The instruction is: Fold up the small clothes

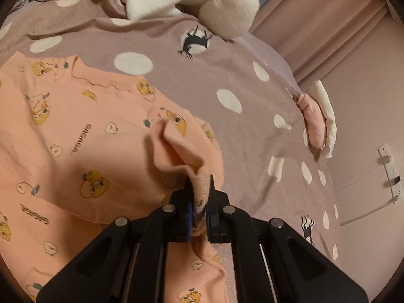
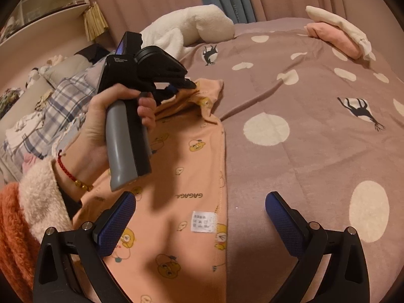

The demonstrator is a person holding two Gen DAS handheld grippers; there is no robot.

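Observation:
A peach baby garment (image 1: 75, 126) printed with yellow cartoon faces lies spread on the bed, and in the right wrist view the garment (image 2: 176, 164) runs up the middle with a white care label (image 2: 203, 221) showing. My left gripper (image 1: 199, 184) is shut on a ribbed edge of the cloth, which bunches up in front of its jaws. From the right wrist view, a hand (image 2: 101, 123) holds that left gripper (image 2: 194, 84) at the garment's far end. My right gripper (image 2: 200, 199) hovers open over the near part, nothing between its blue pads (image 2: 118, 224).
The bed cover (image 2: 303, 139) is mauve with white dots. A white plush toy (image 2: 202, 22) lies at the far edge, with folded pink and white clothes (image 2: 335, 35) at the far right. Loose clothes and plaid bedding (image 2: 50, 106) pile up at the left. A power strip (image 1: 390, 171) hangs on the wall.

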